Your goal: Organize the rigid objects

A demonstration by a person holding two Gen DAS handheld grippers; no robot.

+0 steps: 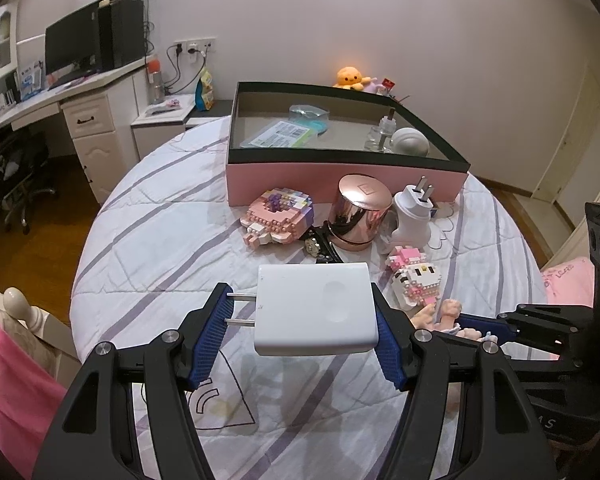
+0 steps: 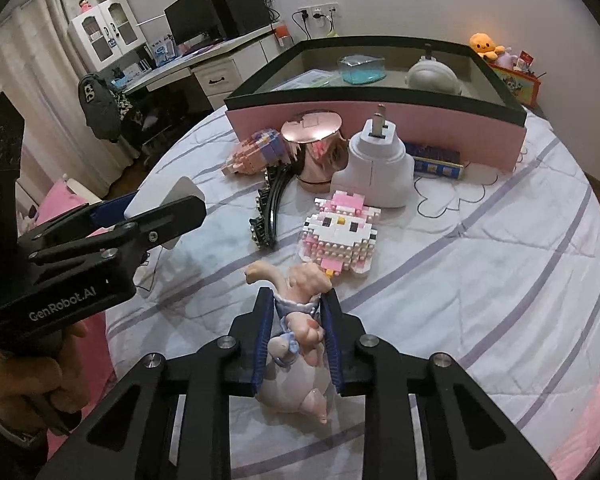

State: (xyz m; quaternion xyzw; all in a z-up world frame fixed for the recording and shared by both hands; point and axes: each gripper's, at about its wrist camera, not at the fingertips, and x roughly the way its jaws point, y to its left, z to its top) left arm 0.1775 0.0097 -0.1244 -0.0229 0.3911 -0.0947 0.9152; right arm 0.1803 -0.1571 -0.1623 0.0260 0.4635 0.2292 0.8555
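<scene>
My left gripper [image 1: 302,312] is shut on a white plug adapter [image 1: 316,308], prongs pointing left, held above the bed. My right gripper [image 2: 296,300] is shut on a small pink pig figurine [image 2: 300,320]; it shows in the left wrist view [image 1: 480,326] at the right. Ahead lies a pink box with a black rim [image 1: 340,184] [image 2: 420,120]. In front of it lie a pink brick model [image 1: 278,216], a rose-gold cup [image 1: 358,212] [image 2: 320,148], a white plug device [image 1: 412,216] [image 2: 380,168] and a brick cat figure [image 1: 416,276] [image 2: 340,236].
The box holds a card [image 1: 278,134], a clear bottle [image 1: 380,132], a white ball [image 1: 410,142] and a blue container [image 2: 362,68]. A black hairband [image 2: 268,208] lies on the striped quilt [image 1: 148,248]. A desk with a monitor [image 1: 72,48] stands at the left.
</scene>
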